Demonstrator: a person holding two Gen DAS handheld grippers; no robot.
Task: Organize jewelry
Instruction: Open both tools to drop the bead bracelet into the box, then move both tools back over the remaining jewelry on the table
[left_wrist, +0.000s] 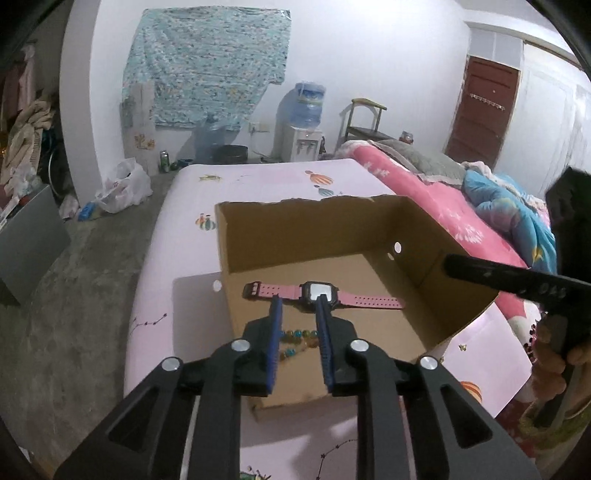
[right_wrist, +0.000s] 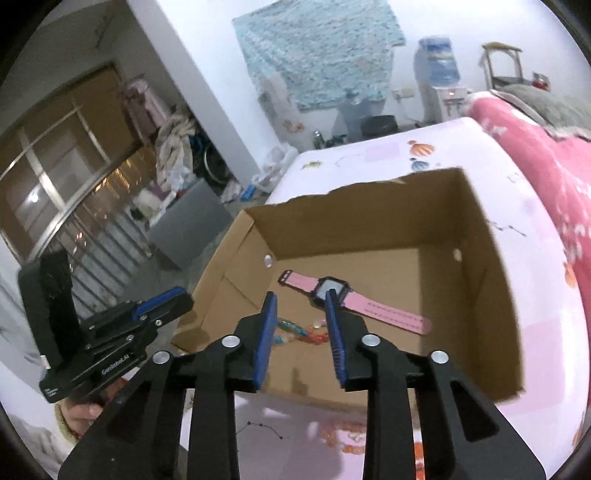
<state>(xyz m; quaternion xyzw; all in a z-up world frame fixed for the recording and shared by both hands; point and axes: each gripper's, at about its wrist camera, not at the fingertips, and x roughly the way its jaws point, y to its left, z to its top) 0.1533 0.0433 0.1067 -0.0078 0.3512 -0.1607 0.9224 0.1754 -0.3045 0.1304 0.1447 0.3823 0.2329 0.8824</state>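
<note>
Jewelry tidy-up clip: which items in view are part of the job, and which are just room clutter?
Part of the job:
cardboard box
pink watch inside it
bead string inside it
left gripper, right gripper, both empty

Just lying about:
water dispenser
plastic bag
pink blanket

white "GenRobot.AI" lettering on the black body of the left gripper (right_wrist: 162, 301), nothing else legible

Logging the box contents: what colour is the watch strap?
Pink, with a black case; the watch shows best in the right wrist view.
</note>
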